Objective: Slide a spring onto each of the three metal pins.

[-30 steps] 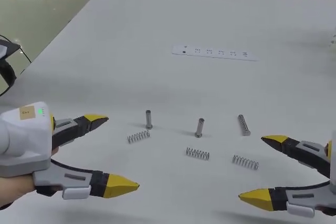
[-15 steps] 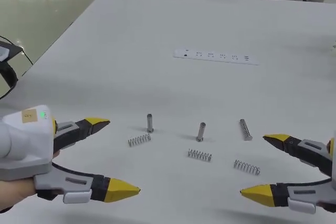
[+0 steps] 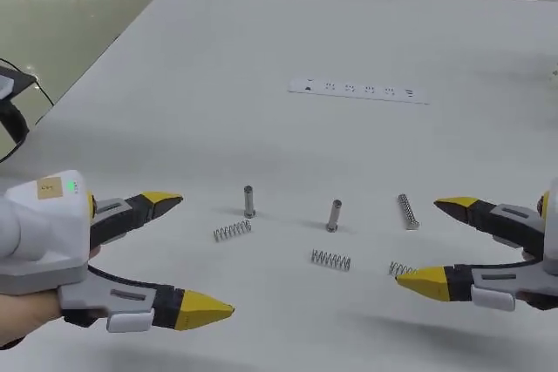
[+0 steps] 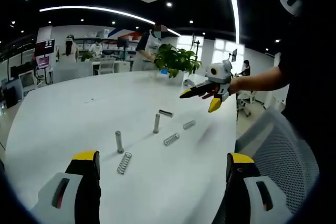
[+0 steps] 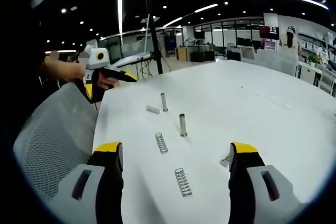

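Note:
Two metal pins (image 3: 249,201) (image 3: 334,214) stand upright on the white table (image 3: 261,41); a third pin (image 3: 406,212) lies on its side at the right. Three springs lie flat in front of them: left spring (image 3: 231,231), middle spring (image 3: 330,260), right spring (image 3: 399,267), partly hidden behind a yellow fingertip. My left gripper (image 3: 193,254) hovers open to the left of the left spring, holding nothing. My right gripper (image 3: 423,242) is open beside the right spring. The right gripper view looks past the open jaws at the nearest spring (image 5: 183,181) and the lying pin (image 5: 226,161).
A white power strip (image 3: 358,91) lies farther back on the table. A black cable (image 3: 13,119) hangs off the left edge. Office chairs stand beyond the far edge. A mesh chair (image 5: 52,140) sits close behind the near edge.
My right gripper has moved up and left, so its lower fingertip now overlaps the right spring. The left gripper, pins and springs have stayed put.

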Demonstrator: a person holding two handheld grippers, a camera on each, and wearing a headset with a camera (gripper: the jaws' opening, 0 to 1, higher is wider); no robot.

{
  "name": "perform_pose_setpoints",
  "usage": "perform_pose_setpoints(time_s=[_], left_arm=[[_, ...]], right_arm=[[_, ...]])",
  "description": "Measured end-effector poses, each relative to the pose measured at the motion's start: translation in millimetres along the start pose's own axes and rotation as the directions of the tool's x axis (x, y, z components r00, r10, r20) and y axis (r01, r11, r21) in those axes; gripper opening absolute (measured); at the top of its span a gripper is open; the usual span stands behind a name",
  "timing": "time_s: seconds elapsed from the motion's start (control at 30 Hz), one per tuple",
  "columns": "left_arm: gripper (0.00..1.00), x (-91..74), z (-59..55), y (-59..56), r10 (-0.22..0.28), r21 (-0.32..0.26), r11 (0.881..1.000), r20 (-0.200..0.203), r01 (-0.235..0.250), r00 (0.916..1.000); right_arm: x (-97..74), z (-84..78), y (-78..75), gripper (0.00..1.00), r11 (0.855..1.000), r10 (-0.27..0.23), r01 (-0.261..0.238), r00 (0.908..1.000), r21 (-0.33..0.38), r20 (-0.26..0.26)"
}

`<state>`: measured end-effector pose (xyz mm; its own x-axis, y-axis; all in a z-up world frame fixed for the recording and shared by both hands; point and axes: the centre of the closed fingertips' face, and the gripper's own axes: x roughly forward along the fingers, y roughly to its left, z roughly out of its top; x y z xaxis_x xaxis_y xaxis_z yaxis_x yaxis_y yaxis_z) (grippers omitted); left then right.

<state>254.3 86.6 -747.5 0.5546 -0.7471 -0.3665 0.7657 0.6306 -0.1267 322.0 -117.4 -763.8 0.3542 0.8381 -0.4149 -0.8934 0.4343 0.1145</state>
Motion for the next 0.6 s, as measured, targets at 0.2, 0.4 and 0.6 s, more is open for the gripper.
perform_pose_setpoints(time_s=[0.2,0.4,0.6], left_arm=[[0.97,0.1,-2.1,-0.1,-0.001,-0.004,1.000,-0.004,0.001,1.0000],[0.98,0.6,-3.7,-0.9,-0.002,-0.008,1.000,-0.007,0.002,1.0000],[0.98,1.2,-1.0,-0.7,-0.003,-0.007,1.000,-0.004,0.003,1.0000]], right_arm=[[5.1,2.1,-12.0,0.80,0.999,-0.022,0.022,0.9997,0.042,-0.011],[14.0,5.0,-27.2,0.75,0.995,-0.042,0.045,0.9983,0.089,-0.040],[24.5,4.7,-43.5,0.69,0.990,-0.069,0.080,0.9933,0.119,-0.092]])
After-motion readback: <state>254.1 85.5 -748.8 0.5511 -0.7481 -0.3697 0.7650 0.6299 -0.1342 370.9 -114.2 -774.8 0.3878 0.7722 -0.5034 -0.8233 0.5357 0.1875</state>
